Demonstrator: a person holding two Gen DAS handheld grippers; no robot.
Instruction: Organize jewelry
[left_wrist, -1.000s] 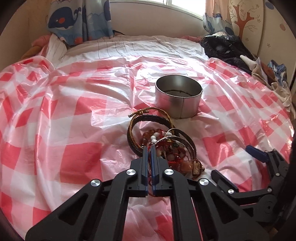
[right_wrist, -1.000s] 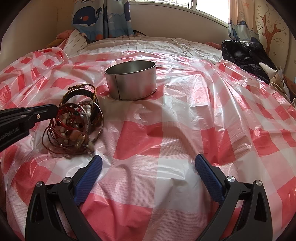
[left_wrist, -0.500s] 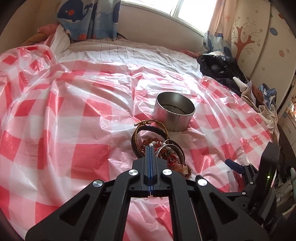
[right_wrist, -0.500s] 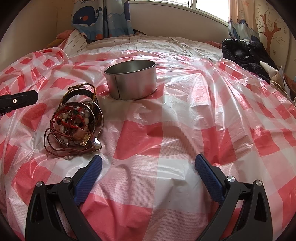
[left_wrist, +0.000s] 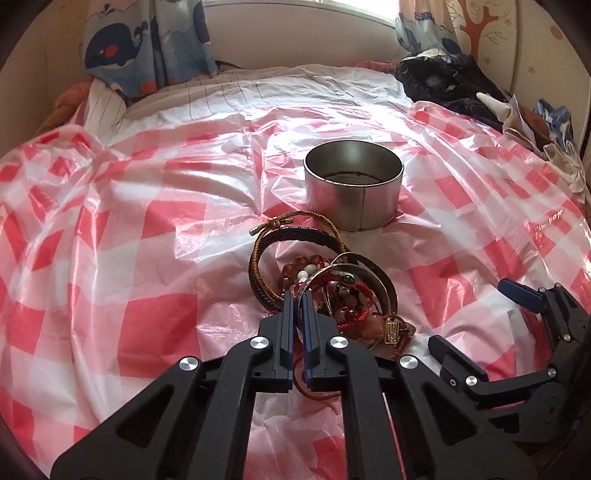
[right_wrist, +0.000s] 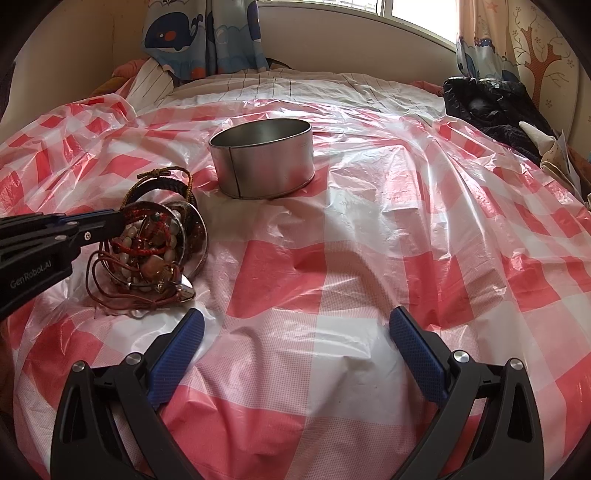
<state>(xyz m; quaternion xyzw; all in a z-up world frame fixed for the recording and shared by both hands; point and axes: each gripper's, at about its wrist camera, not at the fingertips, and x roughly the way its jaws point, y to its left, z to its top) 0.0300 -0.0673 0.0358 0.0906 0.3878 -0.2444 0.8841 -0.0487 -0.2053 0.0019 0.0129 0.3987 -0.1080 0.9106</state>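
A tangle of jewelry (left_wrist: 347, 299) (right_wrist: 155, 240) lies on the red-checked plastic sheet: beaded strings, silver bangles, a red-brown cord and a dark braided bracelet (left_wrist: 295, 232). Behind it stands an open round metal tin (left_wrist: 352, 199) (right_wrist: 262, 166). My left gripper (left_wrist: 297, 295) (right_wrist: 120, 218) has its tips pushed into the near side of the pile. Its jaws are a narrow slit apart and opening, and a strand of the cord shows in the slit. My right gripper (right_wrist: 295, 317) (left_wrist: 480, 321) hovers wide open over bare sheet to the right of the pile, holding nothing.
The sheet (right_wrist: 369, 221) covers a soft, wrinkled bed. Dark clothes (right_wrist: 491, 107) are heaped at the far right. A whale-print curtain (right_wrist: 199, 37) and a striped pillow sit at the head, under the window.
Half a second ago my left gripper had lifted back from the pile, shut and with nothing in it. It has now come down into the pile again, jaws slightly parted. The right gripper stayed still.
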